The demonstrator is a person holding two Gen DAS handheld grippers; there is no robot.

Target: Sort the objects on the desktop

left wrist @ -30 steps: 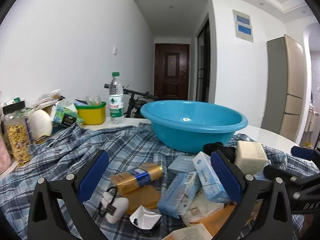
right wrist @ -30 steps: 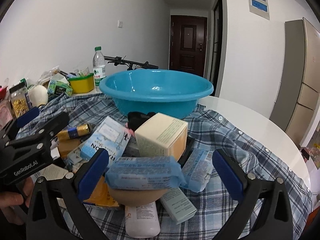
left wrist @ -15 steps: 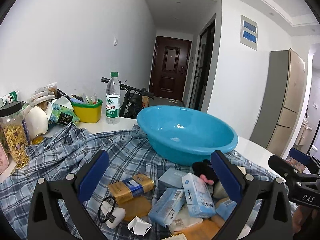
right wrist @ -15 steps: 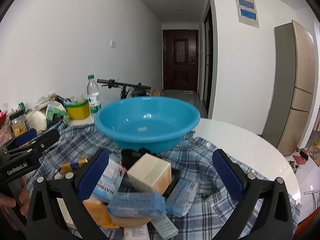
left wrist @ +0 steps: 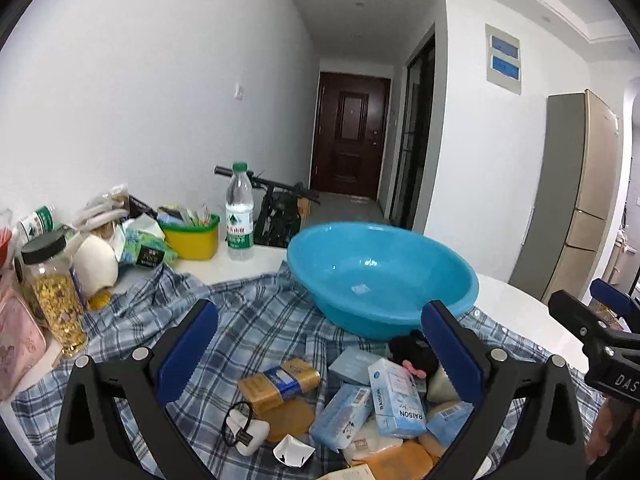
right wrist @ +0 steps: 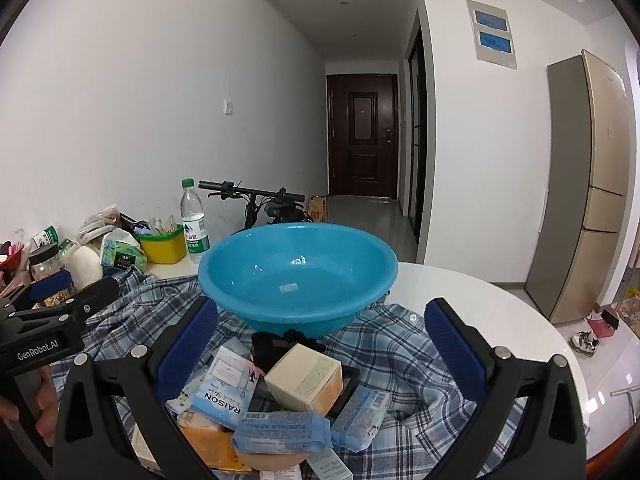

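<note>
**Opening step — grippers poised above the pile, nothing picked**

Judged to be at the very start of sorting. Spread under both tools: a plaid shirt (left wrist: pixel 248 320) over the white table (right wrist: pixel 460 300). Straight ahead of both, beyond the fingertips, sat the blue basin (right wrist: pixel 298 276), bare inside except for a small label on its floor. Just below and between the fingers of each lay the heap of desktop objects, none yet sorted.

Held the left gripper (left wrist: pixel 318 320) spread wide and empty; likewise the right gripper (right wrist: pixel 322 312), jaws fully parted with nothing between them.

Next move, as judged: dropping one tool onto a single top-lying item and closing on its narrow sides. Likeliest candidates were the cream box (right wrist: pixel 304 376), low between the right fingers, or the RAISON tissue pack (left wrist: pixel 396 400), near the left tool's right finger. Overlapping packets called for a clean, separate grip.

Compared with a second before, had risen and drawn back — heap smaller and lower in both views, basin interior newly visible.
</note>
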